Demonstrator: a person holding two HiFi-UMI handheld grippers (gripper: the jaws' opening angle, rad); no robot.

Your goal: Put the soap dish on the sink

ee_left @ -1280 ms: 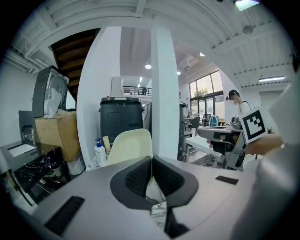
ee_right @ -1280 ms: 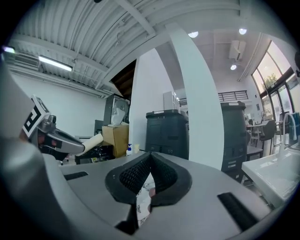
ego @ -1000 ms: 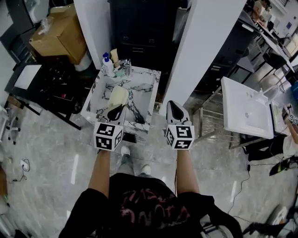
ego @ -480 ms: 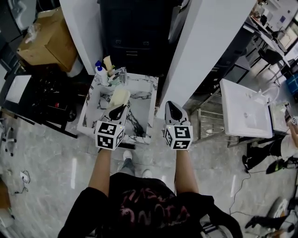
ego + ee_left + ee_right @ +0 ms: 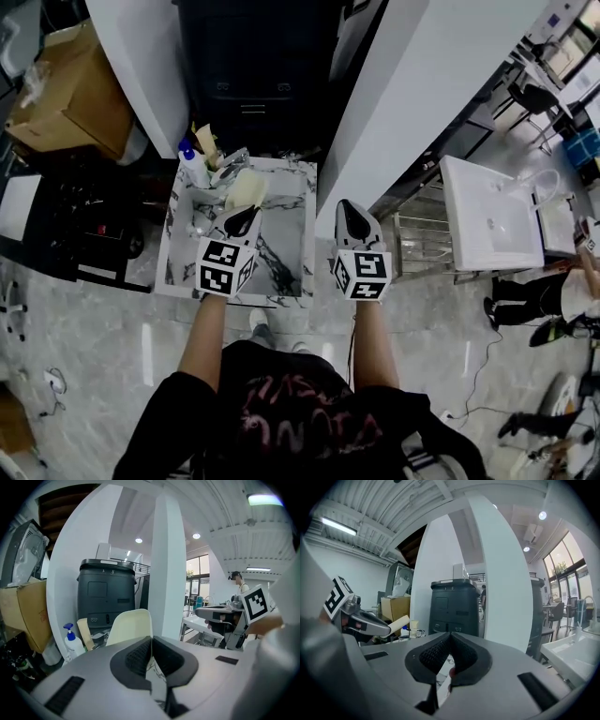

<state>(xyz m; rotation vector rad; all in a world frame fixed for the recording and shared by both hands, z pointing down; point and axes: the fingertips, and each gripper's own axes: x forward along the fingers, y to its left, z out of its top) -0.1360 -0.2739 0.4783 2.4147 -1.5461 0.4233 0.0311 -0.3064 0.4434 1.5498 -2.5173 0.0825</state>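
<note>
Head view is showing us holding the soap dish (image 5: 242, 190) over the far end of the sink (image 5: 310, 246), near the faucet (image 5: 231, 165) and the pump bottle (image 5: 192, 168). Our left gripper (image 5: 241, 215) is pinching the dish by its near edge. Our right gripper (image 5: 350, 214) is hovering just right of the sink, jaws pressed together on nothing.

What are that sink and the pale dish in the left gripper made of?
The sink looks like marble or a marble-look composite: white with dark grey veins, smooth face. The soap dish, clamped in the left gripper, looks like cream plastic or glazed ceramic: plain, smooth, thin-edged; which one I can't tell.
</note>
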